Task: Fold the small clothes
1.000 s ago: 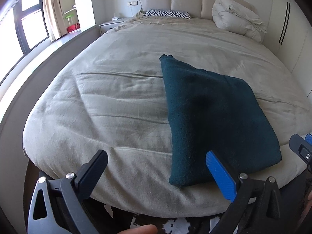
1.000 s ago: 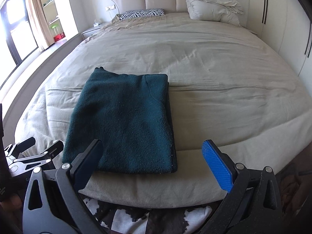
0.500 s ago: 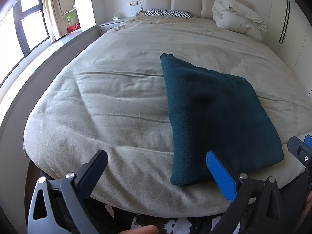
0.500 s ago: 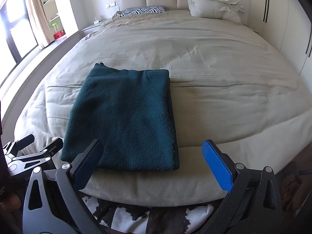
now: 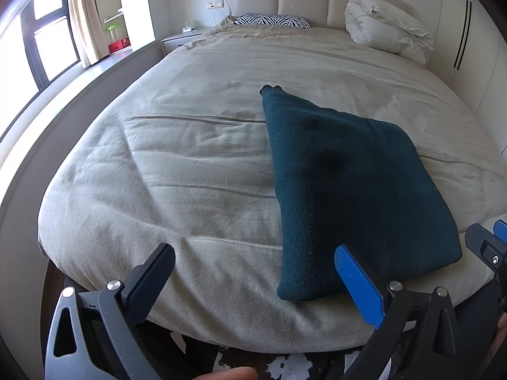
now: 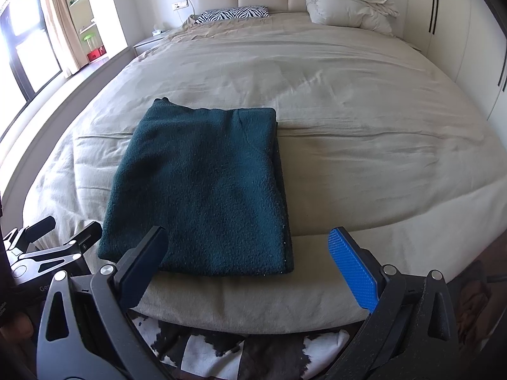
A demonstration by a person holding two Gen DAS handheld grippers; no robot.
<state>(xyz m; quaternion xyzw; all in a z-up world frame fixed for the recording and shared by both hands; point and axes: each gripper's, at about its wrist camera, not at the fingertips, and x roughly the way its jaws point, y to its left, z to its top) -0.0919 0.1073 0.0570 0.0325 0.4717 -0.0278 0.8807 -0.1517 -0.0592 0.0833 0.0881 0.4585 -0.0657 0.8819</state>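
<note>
A dark teal fleece garment (image 5: 348,183) lies folded into a flat rectangle near the foot edge of the beige bed (image 5: 196,164). It also shows in the right wrist view (image 6: 206,190). My left gripper (image 5: 253,278) is open and empty, held just off the bed's foot edge, left of the garment's near corner. My right gripper (image 6: 247,262) is open and empty, held off the foot edge in front of the garment's near edge. The left gripper shows at the lower left of the right wrist view (image 6: 54,237).
A zebra-print pillow (image 5: 272,20) and a bunched white duvet (image 5: 386,31) lie by the padded headboard. A nightstand (image 5: 180,39) and window are at the far left. A black-and-white cowhide rug (image 6: 240,351) lies on the floor below the grippers.
Both grippers have drifted very slightly; the garment lies still and both stay open and empty.
</note>
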